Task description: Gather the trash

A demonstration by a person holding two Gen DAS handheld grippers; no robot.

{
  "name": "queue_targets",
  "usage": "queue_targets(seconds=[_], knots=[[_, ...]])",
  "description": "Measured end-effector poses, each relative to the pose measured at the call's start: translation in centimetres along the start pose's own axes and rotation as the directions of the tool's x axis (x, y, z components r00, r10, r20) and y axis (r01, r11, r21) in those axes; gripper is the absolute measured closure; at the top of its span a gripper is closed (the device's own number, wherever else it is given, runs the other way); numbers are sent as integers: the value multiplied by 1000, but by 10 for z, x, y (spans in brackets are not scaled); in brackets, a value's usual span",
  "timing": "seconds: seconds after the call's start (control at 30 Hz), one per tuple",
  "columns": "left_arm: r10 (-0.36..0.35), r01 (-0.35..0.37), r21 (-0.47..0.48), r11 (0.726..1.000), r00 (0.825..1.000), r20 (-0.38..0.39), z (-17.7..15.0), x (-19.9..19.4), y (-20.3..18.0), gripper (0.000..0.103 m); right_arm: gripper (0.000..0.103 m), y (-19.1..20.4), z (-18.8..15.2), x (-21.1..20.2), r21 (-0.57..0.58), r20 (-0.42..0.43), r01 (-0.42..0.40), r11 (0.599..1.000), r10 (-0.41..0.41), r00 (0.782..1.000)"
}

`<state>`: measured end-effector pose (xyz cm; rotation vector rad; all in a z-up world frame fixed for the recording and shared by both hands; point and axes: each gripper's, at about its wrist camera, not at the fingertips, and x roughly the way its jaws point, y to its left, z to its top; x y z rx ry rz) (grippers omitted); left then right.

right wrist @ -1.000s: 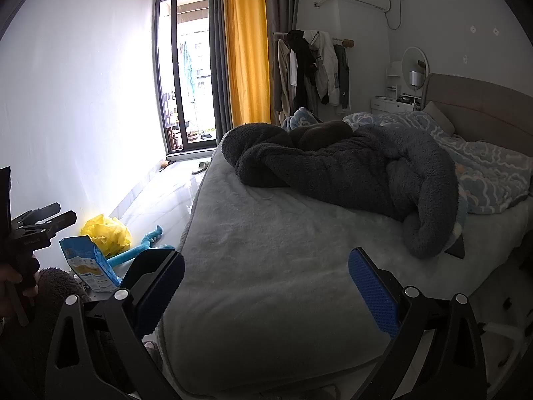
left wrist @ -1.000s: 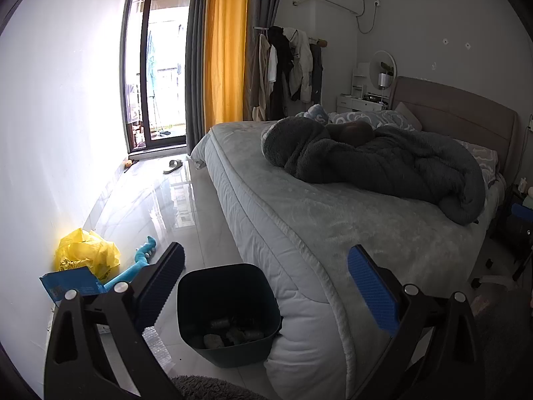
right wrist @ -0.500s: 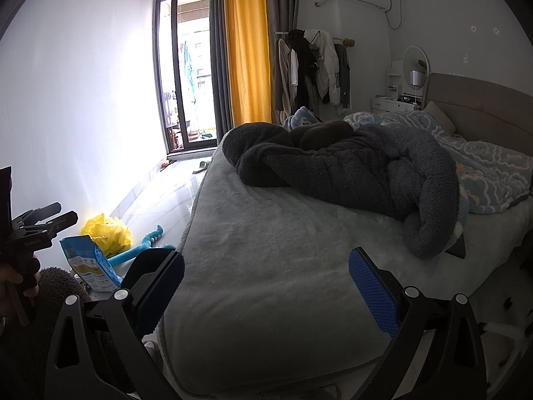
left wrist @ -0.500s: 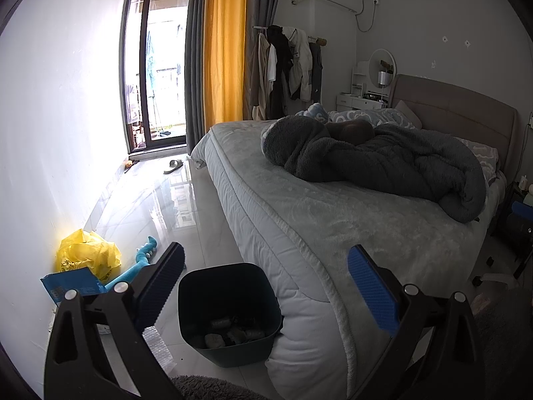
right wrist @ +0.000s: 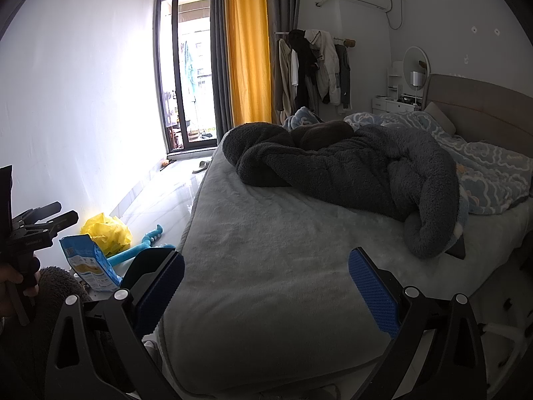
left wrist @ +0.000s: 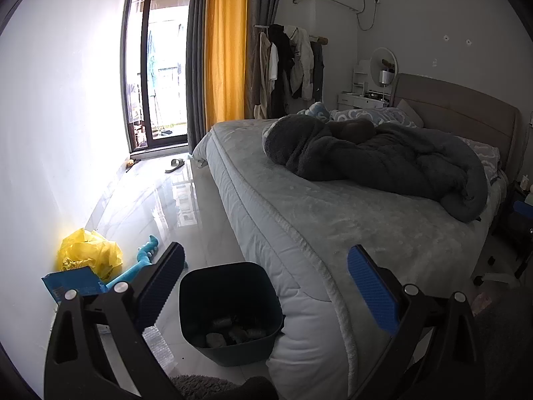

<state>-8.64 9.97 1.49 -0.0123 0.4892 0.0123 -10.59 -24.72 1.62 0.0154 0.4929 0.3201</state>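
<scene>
Trash: a crumpled yellow plastic bag point(left wrist: 88, 253) lies on the glossy floor against the white wall, touching a blue snack packet point(left wrist: 71, 285) just in front of it; the packet appears upright in the right wrist view point(right wrist: 90, 263). A sheet of clear bubble wrap point(left wrist: 156, 346) lies on the floor beside the bin.

Bin: dark plastic waste bin point(left wrist: 230, 280), on the floor, touching the foot corner of the bed point(left wrist: 333, 230); several crumpled grey items sit at its bottom.

Left gripper point(left wrist: 265, 283): jaws spread wide, nothing between the blue pads, held above the bin and mattress corner.

Right gripper point(right wrist: 266, 286): jaws spread wide, holding nothing, held over the grey mattress cover.

Other items: a turquoise toy point(left wrist: 140, 265) on the floor beside the yellow bag; a dark fleece blanket point(right wrist: 349, 173) heaped on the bed; a sandal point(left wrist: 175, 165) near the balcony door.
</scene>
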Motion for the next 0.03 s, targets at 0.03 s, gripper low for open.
queue_targets(seconds=[0.03], knots=[[0, 0, 1, 1000, 1000, 0, 0, 0, 0, 3, 3, 0, 0, 0, 0, 0, 0, 1000, 0, 1000]])
